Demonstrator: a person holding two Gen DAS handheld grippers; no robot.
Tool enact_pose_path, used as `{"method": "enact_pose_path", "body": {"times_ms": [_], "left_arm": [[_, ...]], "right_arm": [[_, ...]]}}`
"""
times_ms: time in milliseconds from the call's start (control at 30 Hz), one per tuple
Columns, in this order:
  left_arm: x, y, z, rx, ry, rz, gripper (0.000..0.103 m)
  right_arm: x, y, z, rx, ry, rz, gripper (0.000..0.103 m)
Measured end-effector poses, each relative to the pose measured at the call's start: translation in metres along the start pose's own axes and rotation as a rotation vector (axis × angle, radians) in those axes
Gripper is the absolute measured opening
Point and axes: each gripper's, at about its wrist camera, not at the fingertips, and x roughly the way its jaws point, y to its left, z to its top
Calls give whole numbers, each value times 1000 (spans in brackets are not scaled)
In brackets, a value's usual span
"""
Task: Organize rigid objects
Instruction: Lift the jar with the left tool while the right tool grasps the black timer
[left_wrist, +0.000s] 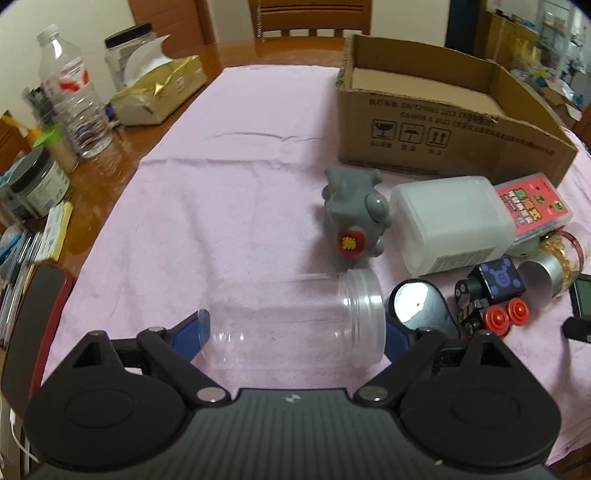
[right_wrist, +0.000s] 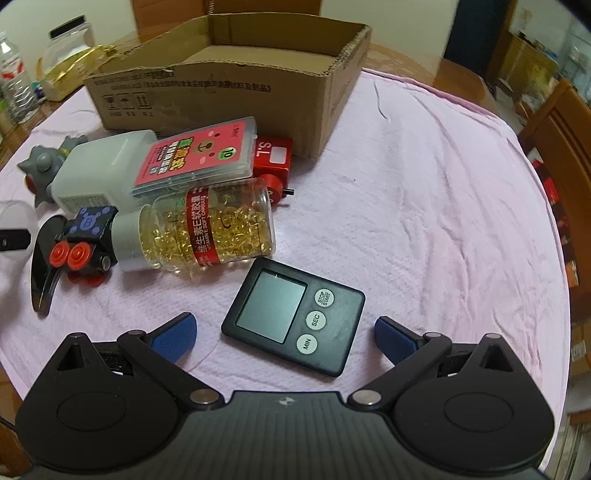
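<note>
A clear plastic jar (left_wrist: 295, 317) lies on its side between the fingers of my left gripper (left_wrist: 293, 332), which touch its two ends; the jaws are shut on it. My right gripper (right_wrist: 284, 336) is open, its fingers either side of a black digital timer (right_wrist: 295, 321) flat on the pink cloth, not touching it. An open cardboard box (left_wrist: 443, 122) stands at the back and also shows in the right wrist view (right_wrist: 229, 74). Beside it lie a grey toy (left_wrist: 354, 214), a white container (left_wrist: 450, 225), a pink card box (right_wrist: 199, 158), a capsule bottle (right_wrist: 207, 229) and a black block toy (right_wrist: 85, 240).
A red toy (right_wrist: 275, 162) lies against the box. A black-handled mirror (left_wrist: 417, 306) lies right of the jar. On the bare wooden table at left stand a water bottle (left_wrist: 72, 92), a gold pouch (left_wrist: 162, 88) and jars (left_wrist: 33, 184). A chair (right_wrist: 554, 147) stands at right.
</note>
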Motion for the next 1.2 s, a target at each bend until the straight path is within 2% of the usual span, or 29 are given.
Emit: {"method": "enact_pose_path", "body": {"times_ms": [133,533,733,1100,1133,1167,1200], "left_arm": [[3,3,6,34,-4,-28,92],[8,11,11,81,11,-93,91],[6,15,14,120,19,-119,91],[-23,24,29,256,-1,-177,91],[-26,25,31,272,0,-185,91],[-29,25,33,289,3,-195,91],[-32,25,34,305,1,-206,91]], "right_arm": [[1,6,4,44,-8,-21,101],[-1,5,15,111,-23,-64,75],[-6,1,10,116,-15,-66,75],[-36,5,15,53,-36,-62,75],[-39,4,16,51,-38,-60,72],[-41,4,18,51,-34,-48,56],[-44,4,19,54,-29,-44,53]]}}
